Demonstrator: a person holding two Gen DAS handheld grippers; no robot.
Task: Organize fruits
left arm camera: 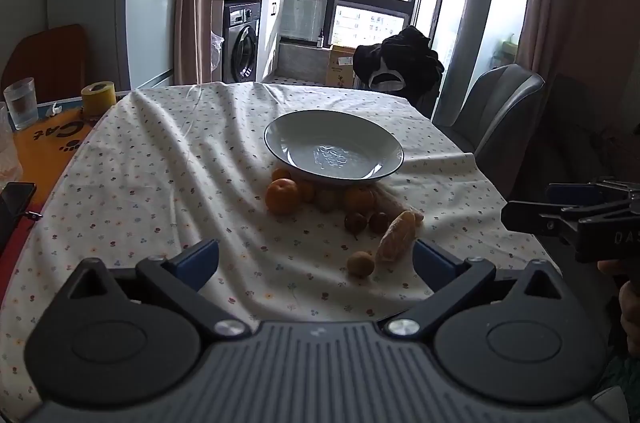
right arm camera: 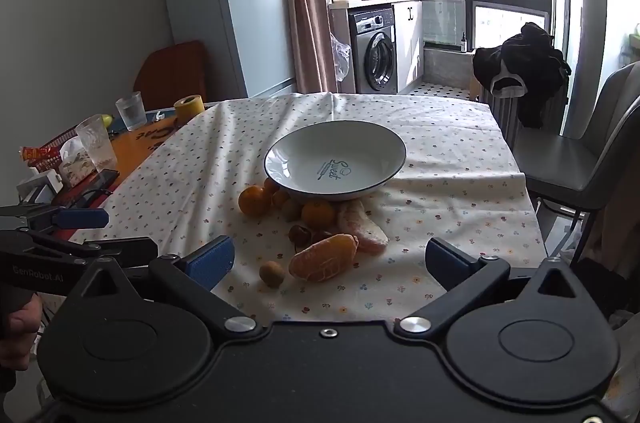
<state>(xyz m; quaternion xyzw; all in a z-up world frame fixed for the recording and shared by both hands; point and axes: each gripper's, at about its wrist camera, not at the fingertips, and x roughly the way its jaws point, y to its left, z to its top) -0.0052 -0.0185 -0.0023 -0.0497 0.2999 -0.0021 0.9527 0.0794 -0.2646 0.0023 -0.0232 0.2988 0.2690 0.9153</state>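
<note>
On the tabletop [right arm camera: 460, 159], the plate [right arm camera: 316, 153] sits empty, fruits [right arm camera: 322, 259] unsorted beside it; left gripper [left arm camera: 316, 257] and right gripper [right arm camera: 330, 259] both spread wide, empty.

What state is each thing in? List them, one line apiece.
Bowl: upright, empty, on the tablecloth.
Oranges: loose on the cloth beside the bowl.
Peeled citrus piece: lying on the cloth, outside the bowl.
Small brown fruit: lying apart, nearest the grippers.
Left hand-held gripper: open, holding nothing.
Right hand-held gripper: open, holding nothing.
Washing machine: door shut.
</note>
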